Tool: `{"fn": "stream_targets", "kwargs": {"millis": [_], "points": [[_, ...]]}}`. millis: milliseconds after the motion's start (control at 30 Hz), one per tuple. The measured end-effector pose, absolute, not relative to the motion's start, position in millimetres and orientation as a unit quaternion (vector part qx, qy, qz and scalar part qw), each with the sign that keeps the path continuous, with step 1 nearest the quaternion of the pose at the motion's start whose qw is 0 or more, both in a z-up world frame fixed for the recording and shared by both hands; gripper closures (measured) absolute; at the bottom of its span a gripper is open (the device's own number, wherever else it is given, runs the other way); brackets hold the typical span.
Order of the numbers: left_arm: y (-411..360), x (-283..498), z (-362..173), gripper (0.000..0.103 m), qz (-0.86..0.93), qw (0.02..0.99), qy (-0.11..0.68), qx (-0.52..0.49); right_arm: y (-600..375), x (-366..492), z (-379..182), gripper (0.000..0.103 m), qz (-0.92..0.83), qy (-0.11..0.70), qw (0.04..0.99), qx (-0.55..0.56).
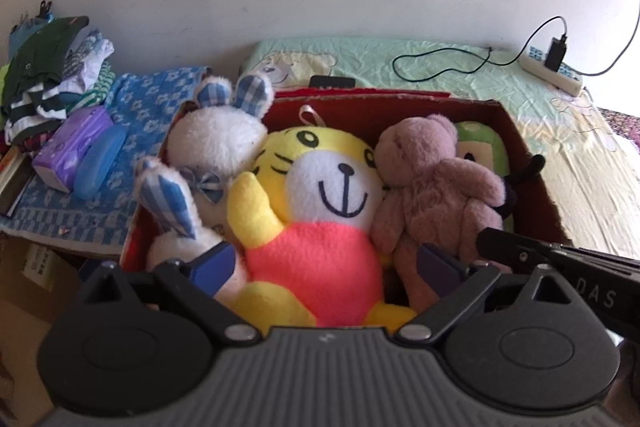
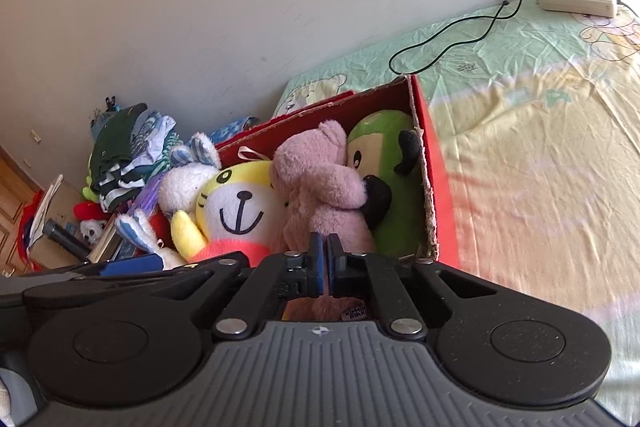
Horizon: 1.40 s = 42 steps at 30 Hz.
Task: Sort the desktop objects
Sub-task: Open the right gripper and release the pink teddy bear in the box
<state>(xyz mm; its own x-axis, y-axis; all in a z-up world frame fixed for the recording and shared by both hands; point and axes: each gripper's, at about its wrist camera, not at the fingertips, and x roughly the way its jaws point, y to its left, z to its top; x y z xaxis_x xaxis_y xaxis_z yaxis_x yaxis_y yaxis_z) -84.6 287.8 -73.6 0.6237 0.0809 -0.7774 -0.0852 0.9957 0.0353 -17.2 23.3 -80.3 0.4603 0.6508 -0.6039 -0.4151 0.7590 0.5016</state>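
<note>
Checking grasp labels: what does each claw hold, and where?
Right claw looks shut on the pink bear's lower body or leg. Left claw is open, straddling the yellow tiger.

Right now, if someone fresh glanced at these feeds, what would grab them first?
The red box crammed with plush toys: a yellow tiger in the middle, white rabbit to its left, pink bear to its right. The left gripper hangs open over the tiger; the right gripper is shut by the bear.
</note>
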Motion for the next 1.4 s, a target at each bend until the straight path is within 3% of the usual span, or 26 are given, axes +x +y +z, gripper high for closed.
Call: {"fn": "stream_targets", "kwargs": {"millis": [100,367,900,1167,1400], "points": [[289.5,-83.1,-74.8,0.007,0.064,0.897,0.437,-0.002,27.3,-17.1,-82.0,0.103,0.326,0.419,0.837,0.131],[293.9,-84.7,-74.3,0.004,0.084,0.895,0.439,0.003,27.8,-19.6,-72.4,0.088,0.348,0.402,0.839,0.112],[301.0,-82.2,-78.1,0.003,0.071,0.889,0.451,0.026,40.9,-36.0,-60.9,0.077,0.292,0.356,0.886,0.059],[305.7,-82.3,-81.7,0.003,0.047,0.891,0.449,0.054,48.5,-45.8,-65.7,0.064,0.244,0.363,0.896,0.074],[312.0,-83.6,-82.4,0.003,0.033,0.891,0.450,0.053,55.5,-52.3,-63.3,0.064,0.219,0.363,0.903,0.064]]}}
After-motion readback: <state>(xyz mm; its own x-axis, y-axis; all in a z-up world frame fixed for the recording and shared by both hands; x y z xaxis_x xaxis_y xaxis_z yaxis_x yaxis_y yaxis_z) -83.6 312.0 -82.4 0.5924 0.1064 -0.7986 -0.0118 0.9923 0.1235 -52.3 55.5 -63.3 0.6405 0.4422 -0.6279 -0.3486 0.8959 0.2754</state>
